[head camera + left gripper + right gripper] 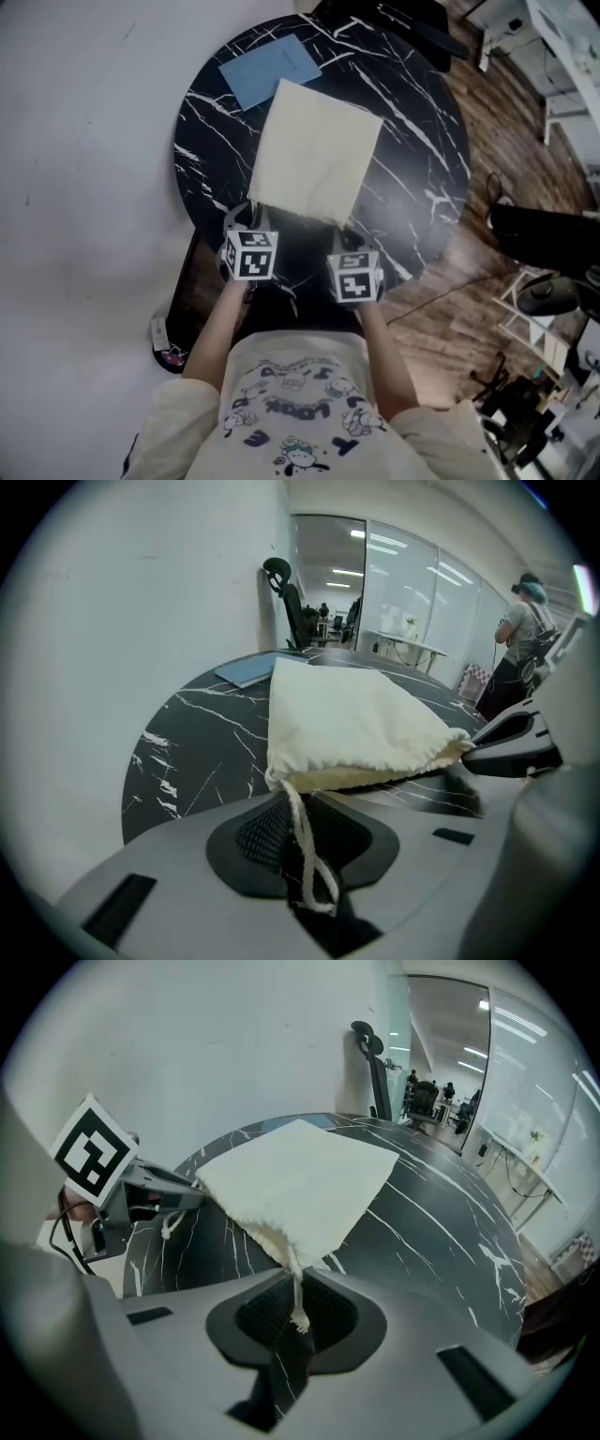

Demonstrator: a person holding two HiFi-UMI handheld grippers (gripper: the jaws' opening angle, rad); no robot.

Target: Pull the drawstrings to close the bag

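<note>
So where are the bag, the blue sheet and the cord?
bag [314,155], head view, middle of the cloth.
blue sheet [269,67], head view, its centre.
cord [296,1297], right gripper view, the strand between the jaws.

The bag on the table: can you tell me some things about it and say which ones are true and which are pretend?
1. The drawstring bag is cream-coloured. True.
2. It lies on a white square table. False: the table is round and black with white veins.
3. The blue sheet lies on top of the bag. False: it lies on the table at the bag's far end.
4. A drawstring runs between the fingers of the right gripper. True.
5. The left gripper is far from the bag. False: it is at the bag's near corner, with a drawstring loop between its fingers.
</note>
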